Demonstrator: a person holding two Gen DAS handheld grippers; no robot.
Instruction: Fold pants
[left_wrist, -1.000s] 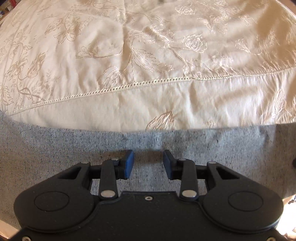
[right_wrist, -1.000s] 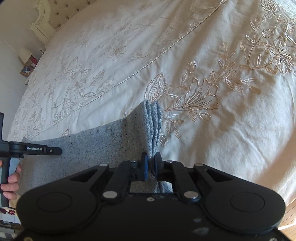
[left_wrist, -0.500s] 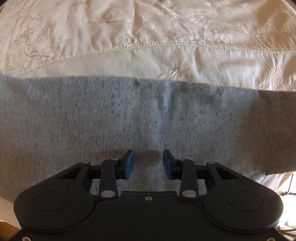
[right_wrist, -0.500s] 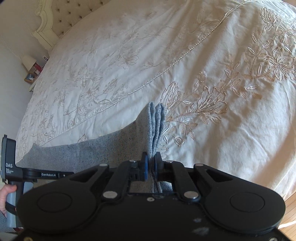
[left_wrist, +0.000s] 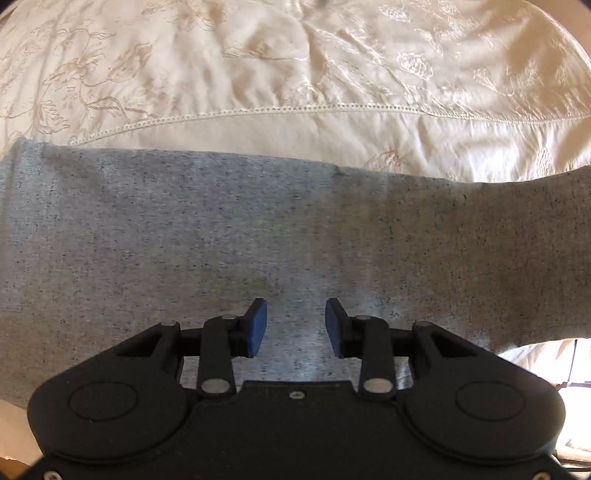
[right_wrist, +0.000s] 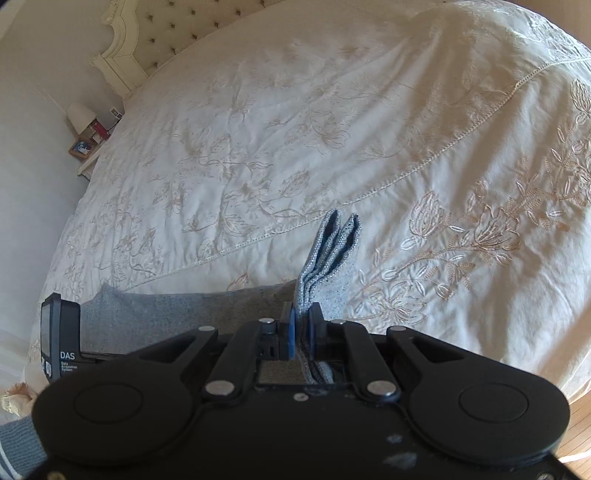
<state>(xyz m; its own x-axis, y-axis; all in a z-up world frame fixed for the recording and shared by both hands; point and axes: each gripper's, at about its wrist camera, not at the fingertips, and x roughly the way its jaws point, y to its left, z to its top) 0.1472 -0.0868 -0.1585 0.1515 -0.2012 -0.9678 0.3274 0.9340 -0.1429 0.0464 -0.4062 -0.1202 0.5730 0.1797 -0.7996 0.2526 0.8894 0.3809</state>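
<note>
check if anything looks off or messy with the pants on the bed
Nothing stands out. The grey pants lie flat on the bedspread, one end pinched upright in the right hand-held gripper; no tear or stain shows.

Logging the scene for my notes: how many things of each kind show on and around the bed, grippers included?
Grey pants: 1
Grippers: 2, left gripper and right gripper
Embroidered cream bedspread: 1
Tufted headboard: 1
Bedside lamp: 1
Framed picture: 1
Total: 7
</note>
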